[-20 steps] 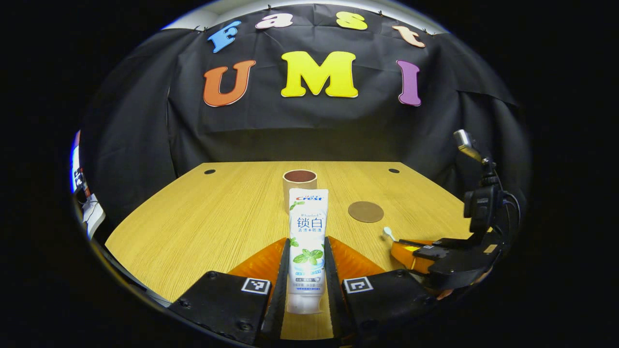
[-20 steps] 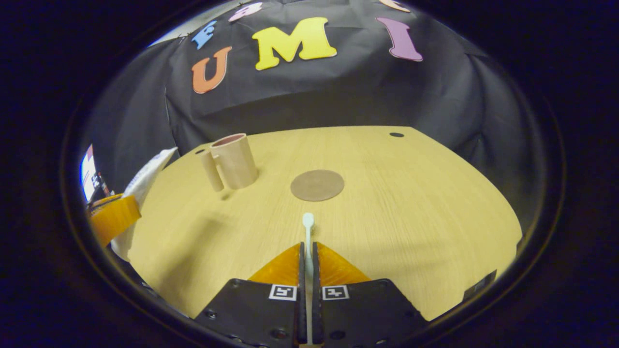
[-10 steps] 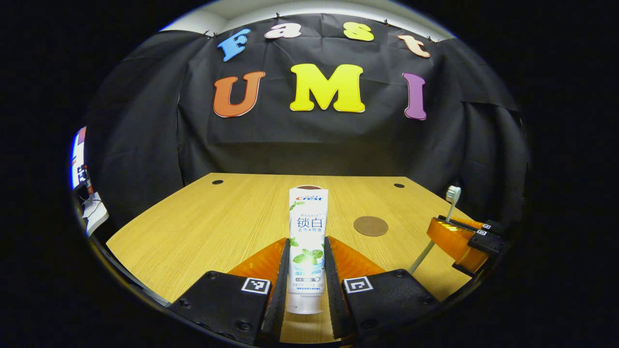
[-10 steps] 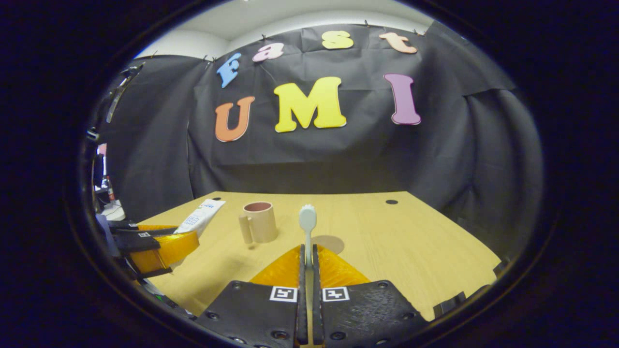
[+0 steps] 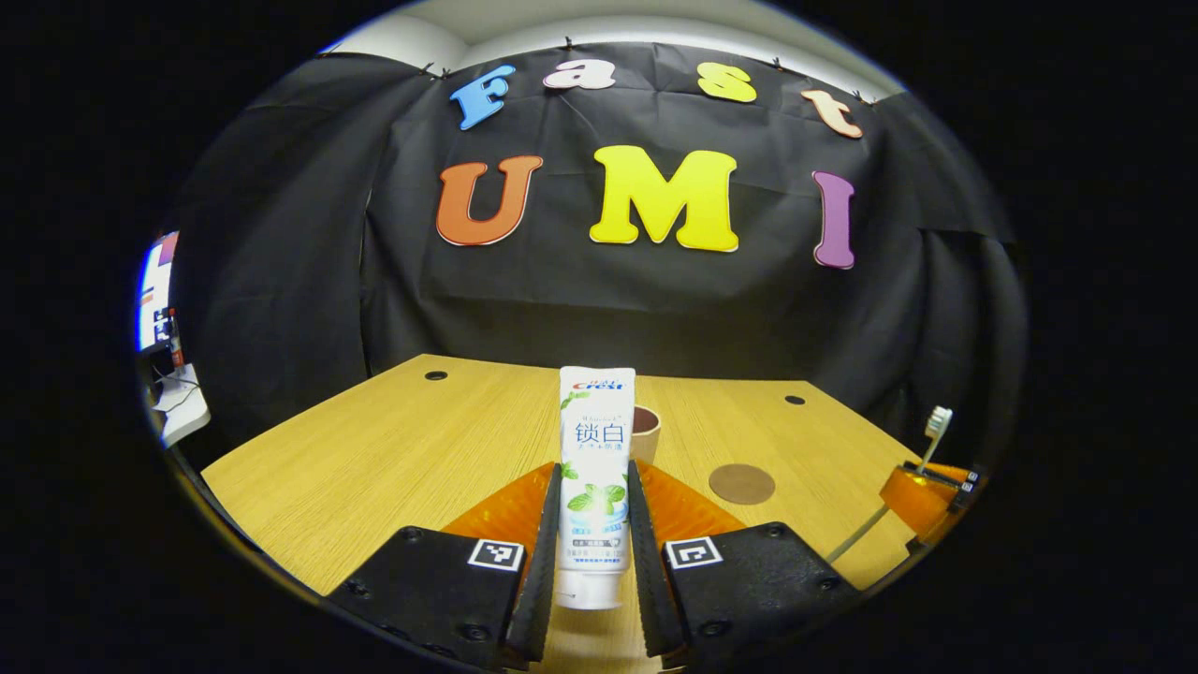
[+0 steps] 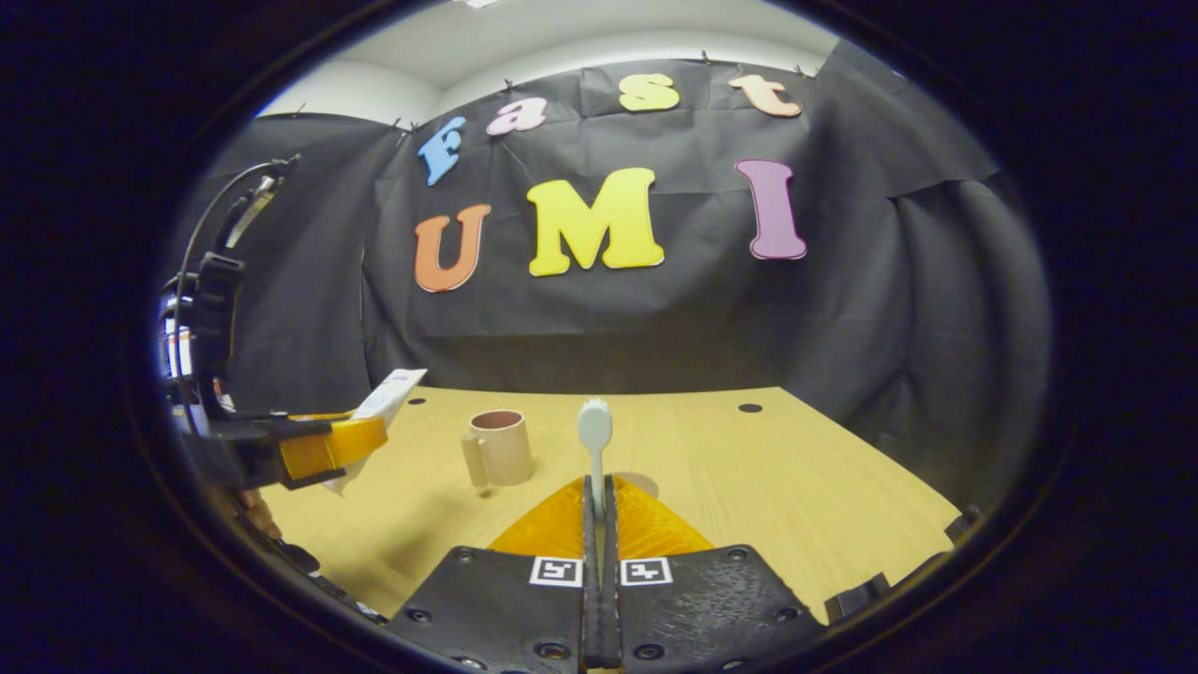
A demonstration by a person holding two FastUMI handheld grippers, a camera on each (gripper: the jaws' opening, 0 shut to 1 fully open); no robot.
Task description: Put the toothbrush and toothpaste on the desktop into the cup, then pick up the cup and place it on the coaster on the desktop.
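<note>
My left gripper (image 5: 595, 482) is shut on a white toothpaste tube (image 5: 596, 440), held upright above the wooden desk (image 5: 393, 459). Behind the tube, the beige cup (image 5: 646, 432) is partly hidden. The round brown coaster (image 5: 741, 484) lies to its right. In the right gripper view, my right gripper (image 6: 597, 489) is shut on a pale toothbrush (image 6: 595, 435) with its head pointing up. The cup (image 6: 498, 447) with its handle stands ahead and to the left, and the coaster (image 6: 639, 482) shows partly behind the fingers. The left gripper (image 6: 323, 447) with the tube (image 6: 388, 398) is at far left.
The desk has small dark holes near its far corners (image 5: 435, 375) (image 6: 750, 408). The black cloth wall closes off the back and sides. In the left gripper view, the right gripper (image 5: 922, 491) holds the toothbrush (image 5: 932, 429) over the desk's right edge.
Both grippers have lifted and tilted up with their loads. The cup has shifted from behind the tube to its right in the left gripper view. The right gripper has moved away to the right.
</note>
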